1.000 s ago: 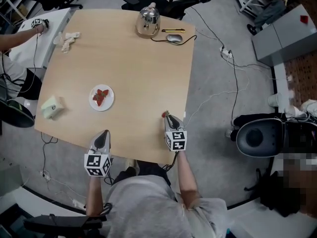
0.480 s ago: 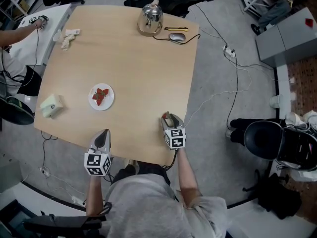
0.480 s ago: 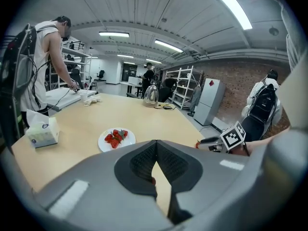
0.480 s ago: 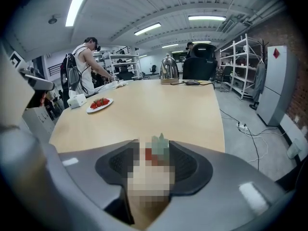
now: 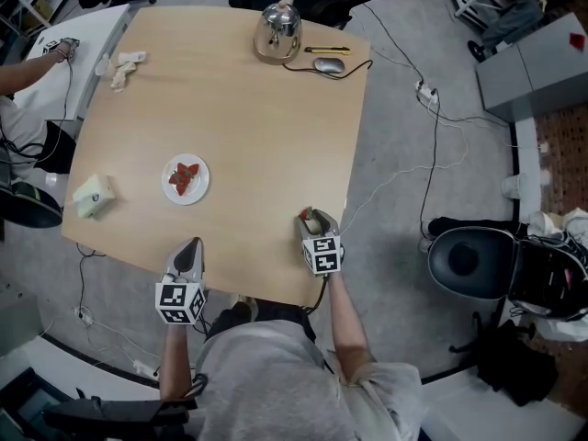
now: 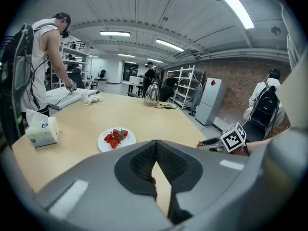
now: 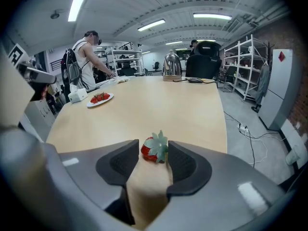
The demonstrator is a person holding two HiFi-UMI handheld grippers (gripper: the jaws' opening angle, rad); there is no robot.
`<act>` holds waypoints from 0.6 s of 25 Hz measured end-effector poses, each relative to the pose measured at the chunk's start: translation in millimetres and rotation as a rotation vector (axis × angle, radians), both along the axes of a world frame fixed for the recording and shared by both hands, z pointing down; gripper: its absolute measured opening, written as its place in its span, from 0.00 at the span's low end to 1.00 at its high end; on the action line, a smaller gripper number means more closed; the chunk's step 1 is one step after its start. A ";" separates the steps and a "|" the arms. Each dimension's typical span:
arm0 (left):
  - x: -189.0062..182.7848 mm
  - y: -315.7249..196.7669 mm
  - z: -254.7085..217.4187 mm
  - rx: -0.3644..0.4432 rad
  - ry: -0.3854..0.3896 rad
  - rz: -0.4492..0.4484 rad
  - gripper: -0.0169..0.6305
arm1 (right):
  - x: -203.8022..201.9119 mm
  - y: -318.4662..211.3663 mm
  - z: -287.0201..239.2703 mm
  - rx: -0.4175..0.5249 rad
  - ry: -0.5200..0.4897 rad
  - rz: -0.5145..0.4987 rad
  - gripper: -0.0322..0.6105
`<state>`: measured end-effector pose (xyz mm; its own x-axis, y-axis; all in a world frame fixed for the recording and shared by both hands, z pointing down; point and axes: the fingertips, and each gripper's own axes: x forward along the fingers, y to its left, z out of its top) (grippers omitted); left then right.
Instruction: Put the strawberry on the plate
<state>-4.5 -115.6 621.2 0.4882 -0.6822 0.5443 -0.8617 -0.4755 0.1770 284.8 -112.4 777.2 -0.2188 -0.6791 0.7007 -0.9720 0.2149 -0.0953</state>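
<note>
A single strawberry (image 7: 154, 149) lies on the wooden table near its right front edge, between the fingertips of my right gripper (image 7: 153, 154). Those jaws stand wide and open around it, and in the head view the right gripper (image 5: 310, 219) partly covers the berry. The white plate (image 5: 168, 189) holds several strawberries at the table's left; its rim also shows in the left gripper view (image 6: 103, 146) and the plate sits far left in the right gripper view (image 7: 100, 98). My left gripper (image 5: 191, 246) hovers at the front edge, shut and holding nothing (image 6: 155, 147).
A metal kettle (image 5: 277, 31), a pen (image 5: 323, 51) and a mouse (image 5: 327, 64) sit at the table's far edge. A tissue box (image 5: 95, 197) lies left of the plate and crumpled tissue (image 5: 124, 68) at the far left. The table edge runs just right of my right gripper.
My right gripper's jaws have spread wider around the strawberry at the table edge. Both grippers stay in about the same places; the head view has shifted a little.
</note>
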 end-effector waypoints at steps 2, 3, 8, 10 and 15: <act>2.1 -0.4 0.2 -0.002 0.000 0.000 0.05 | -0.3 -0.2 0.4 -0.002 0.000 -0.004 0.33; 3.2 -0.9 0.0 -0.002 0.000 -0.001 0.05 | 0.1 -0.9 0.4 -0.003 0.000 -0.004 0.32; 3.2 -1.6 -2.6 -0.001 -0.008 -0.010 0.05 | 1.1 -3.9 0.4 -0.003 0.004 -0.005 0.30; 1.2 -0.8 -3.1 -0.002 -0.010 -0.017 0.05 | 1.8 -4.3 -0.4 0.001 0.000 -0.001 0.30; 2.5 -1.6 -6.3 0.006 -0.011 -0.024 0.05 | 4.3 -5.0 -6.7 0.016 -0.028 0.013 0.29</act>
